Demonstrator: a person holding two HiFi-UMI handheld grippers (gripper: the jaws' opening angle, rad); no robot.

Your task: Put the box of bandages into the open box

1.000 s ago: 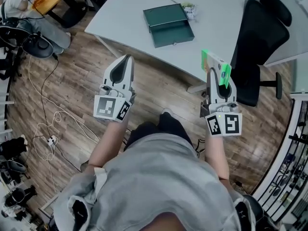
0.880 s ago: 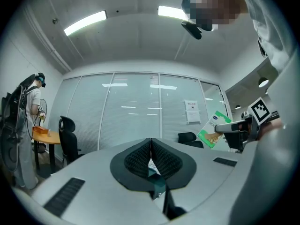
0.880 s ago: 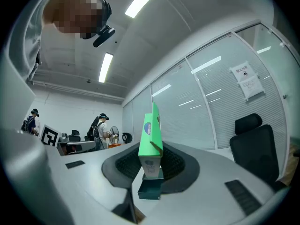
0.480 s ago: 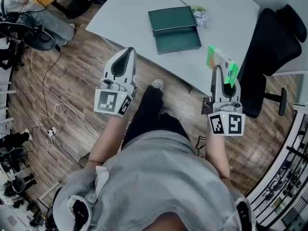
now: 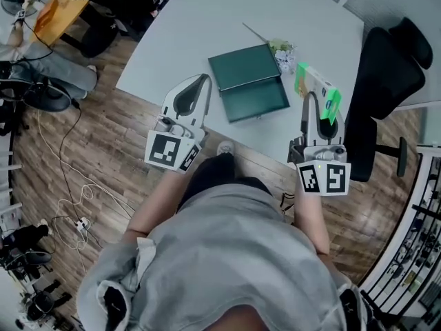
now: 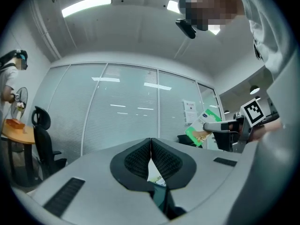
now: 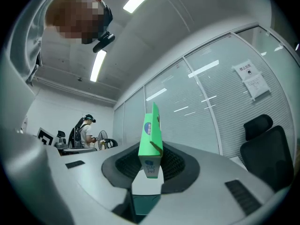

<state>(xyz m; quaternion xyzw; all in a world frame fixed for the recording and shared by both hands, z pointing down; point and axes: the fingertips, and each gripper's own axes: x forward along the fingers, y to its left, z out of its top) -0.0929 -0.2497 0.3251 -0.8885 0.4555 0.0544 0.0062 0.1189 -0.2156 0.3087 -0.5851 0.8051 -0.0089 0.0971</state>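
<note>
Box of bandages [image 5: 311,83]: green and white, clamped between the right gripper's pads, standing up out of the jaws; it is to the right of the open box, off the table and not in the box.
Right gripper [image 5: 315,105]: jaws closed on the box of bandages; in the right gripper view the carton [image 7: 150,142] stands narrow edge on between the pads.
Open box [image 5: 256,102]: dark green, lid folded back flat, lying on the grey table [image 5: 207,19] near its front edge.
Left gripper [image 5: 204,79]: just left of the open box, over the table's near edge; jaws pressed together at the tips [image 6: 151,142], nothing in them.
Small pale-green object [image 5: 282,52]: at the open box's far right corner.
Black office chair [image 5: 386,74]: right of the open box, beyond the table.
</note>
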